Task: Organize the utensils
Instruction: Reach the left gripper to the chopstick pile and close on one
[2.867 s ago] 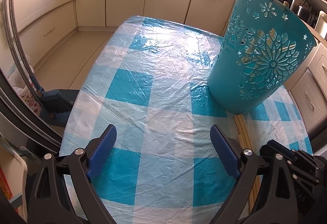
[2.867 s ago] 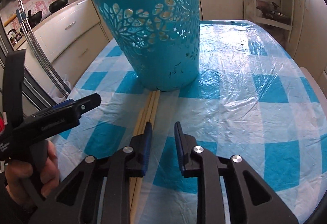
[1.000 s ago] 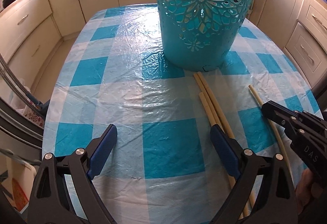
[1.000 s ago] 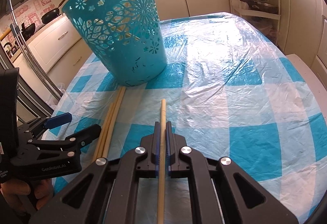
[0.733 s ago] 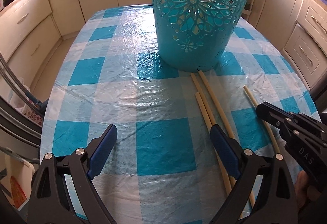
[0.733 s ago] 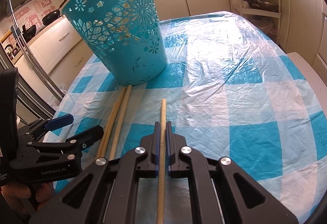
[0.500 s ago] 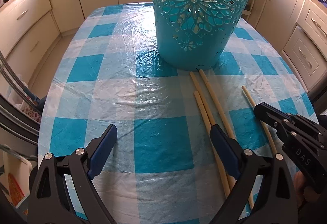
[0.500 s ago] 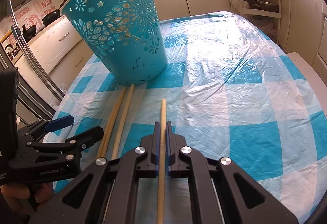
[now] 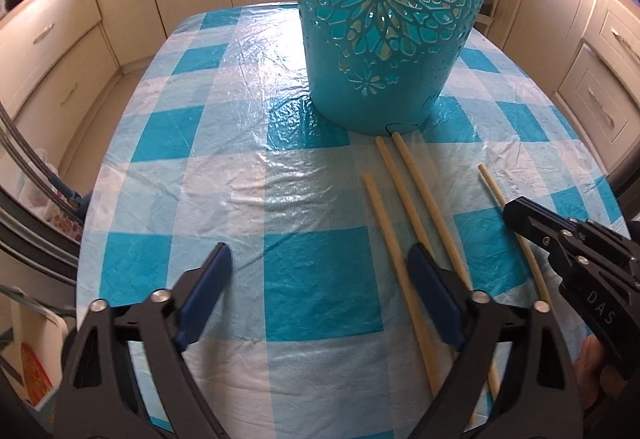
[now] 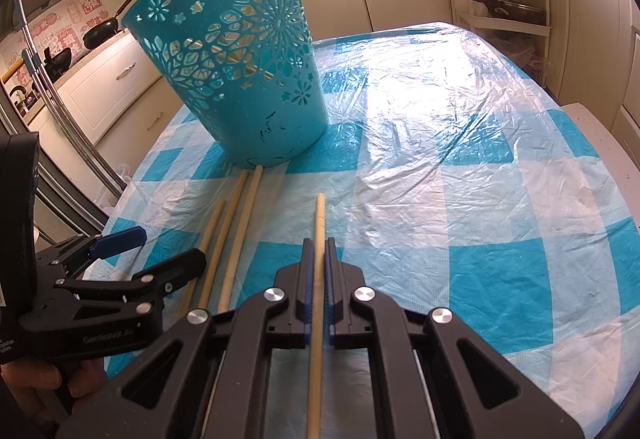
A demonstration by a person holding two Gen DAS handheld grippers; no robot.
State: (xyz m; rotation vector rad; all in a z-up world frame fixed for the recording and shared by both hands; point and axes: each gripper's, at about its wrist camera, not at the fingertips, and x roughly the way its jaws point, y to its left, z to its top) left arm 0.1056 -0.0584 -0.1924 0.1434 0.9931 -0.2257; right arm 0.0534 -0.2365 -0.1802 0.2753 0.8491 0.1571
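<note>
1. Right gripper (image 10: 316, 271) clamps one stick (image 10: 318, 239), its tip pointing toward the bin (image 10: 240, 79).
2. Left gripper (image 9: 320, 279), wide but just narrowing (nothing between), hovers by three sticks (image 9: 404, 199) at the bin's foot on the desk (image 9: 240, 159).

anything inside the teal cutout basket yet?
Through the cutouts of the teal perforated plastic basket only pale cabinet background shows, no sticks. Its floor and open top are hidden, so the contents low down cannot be told.

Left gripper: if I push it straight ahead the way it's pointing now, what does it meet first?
Probably the checked tablecloth: the left gripper tilts down at bare cloth, its open jaws, just narrowing, holding nothing. The loose chopsticks lie beside its right finger and the teal basket stands further on, though depth is unclear.
</note>
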